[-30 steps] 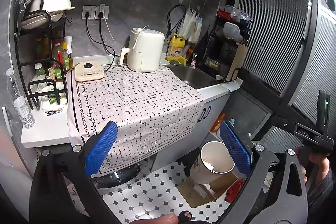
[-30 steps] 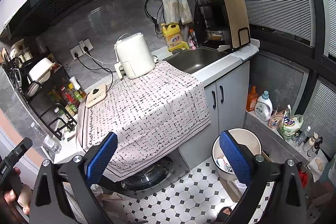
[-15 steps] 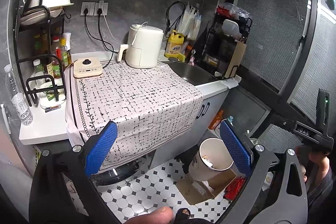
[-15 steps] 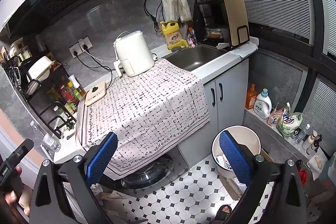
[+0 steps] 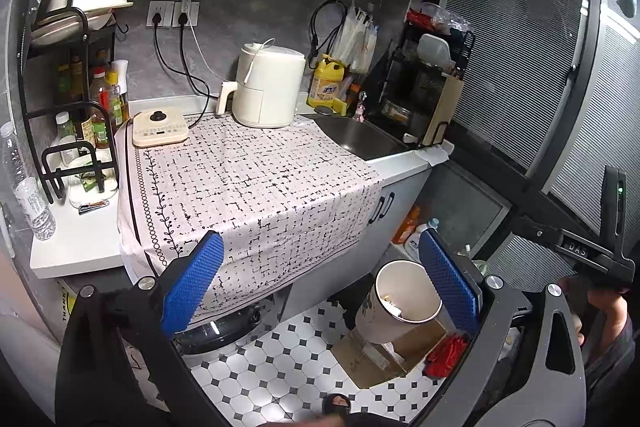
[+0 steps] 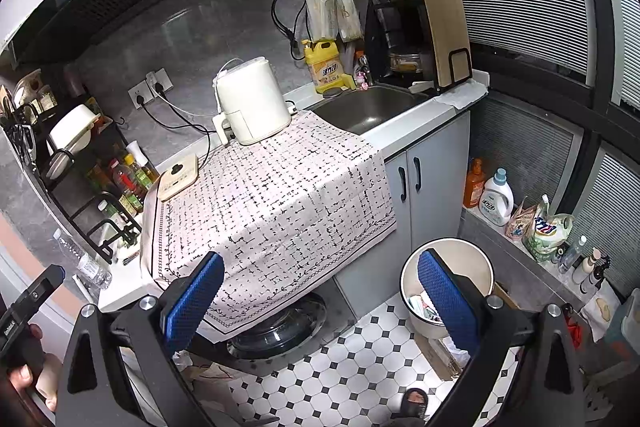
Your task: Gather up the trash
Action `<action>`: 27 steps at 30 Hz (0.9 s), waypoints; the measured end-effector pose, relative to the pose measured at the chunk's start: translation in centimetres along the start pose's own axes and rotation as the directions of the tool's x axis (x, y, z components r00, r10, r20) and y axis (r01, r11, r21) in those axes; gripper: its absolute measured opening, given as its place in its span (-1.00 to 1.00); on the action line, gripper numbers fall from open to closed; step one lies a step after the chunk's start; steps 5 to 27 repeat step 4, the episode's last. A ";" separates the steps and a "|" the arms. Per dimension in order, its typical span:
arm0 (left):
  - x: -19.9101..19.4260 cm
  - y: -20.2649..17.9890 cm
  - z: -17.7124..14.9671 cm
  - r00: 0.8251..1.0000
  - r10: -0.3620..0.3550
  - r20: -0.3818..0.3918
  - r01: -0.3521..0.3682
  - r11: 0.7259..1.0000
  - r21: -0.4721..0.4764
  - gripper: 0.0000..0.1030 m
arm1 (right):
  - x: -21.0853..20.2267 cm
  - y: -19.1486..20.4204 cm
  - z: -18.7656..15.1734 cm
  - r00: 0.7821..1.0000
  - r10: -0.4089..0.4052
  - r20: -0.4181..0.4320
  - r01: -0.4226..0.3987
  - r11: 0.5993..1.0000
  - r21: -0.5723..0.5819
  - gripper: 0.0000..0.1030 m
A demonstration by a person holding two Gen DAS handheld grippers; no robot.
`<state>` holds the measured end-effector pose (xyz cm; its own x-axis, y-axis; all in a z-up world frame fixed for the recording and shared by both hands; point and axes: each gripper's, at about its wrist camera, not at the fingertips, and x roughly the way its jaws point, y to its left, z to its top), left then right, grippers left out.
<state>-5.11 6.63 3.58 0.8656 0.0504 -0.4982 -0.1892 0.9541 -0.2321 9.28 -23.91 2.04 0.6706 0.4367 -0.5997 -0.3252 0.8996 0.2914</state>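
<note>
Both grippers, left and right, gape empty above the worktop. The bin stands on the floor lower right, nearer the right one.

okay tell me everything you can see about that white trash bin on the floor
The trash bin is a round, open-topped white or cream container that looks like plastic, with no lid in view. It stands upright on the black-and-white tiled floor in front of the grey cabinet doors below the sink. Its base rests on or against a flattened cardboard box. Some crumpled scraps lie inside at the bottom; it looks mostly empty. Neither pair of tongs touches it.
</note>
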 end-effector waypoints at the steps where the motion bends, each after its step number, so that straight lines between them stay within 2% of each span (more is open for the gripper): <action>1: 0.3 0.1 -0.1 1.000 -0.010 -0.003 0.010 1.000 -0.007 0.88 | 0.1 -0.1 0.0 1.000 -0.005 -0.006 0.004 1.000 -0.004 0.85; 4: 1.2 0.5 -0.5 1.000 -0.018 -0.017 0.017 0.999 -0.041 0.88 | 0.5 -0.5 0.2 1.000 -0.017 -0.016 0.017 1.000 -0.015 0.85; 27: 1.2 0.5 -0.5 1.000 -0.018 -0.017 0.017 0.999 -0.041 0.88 | 0.5 -0.5 0.2 1.000 -0.017 -0.016 0.017 1.000 -0.015 0.85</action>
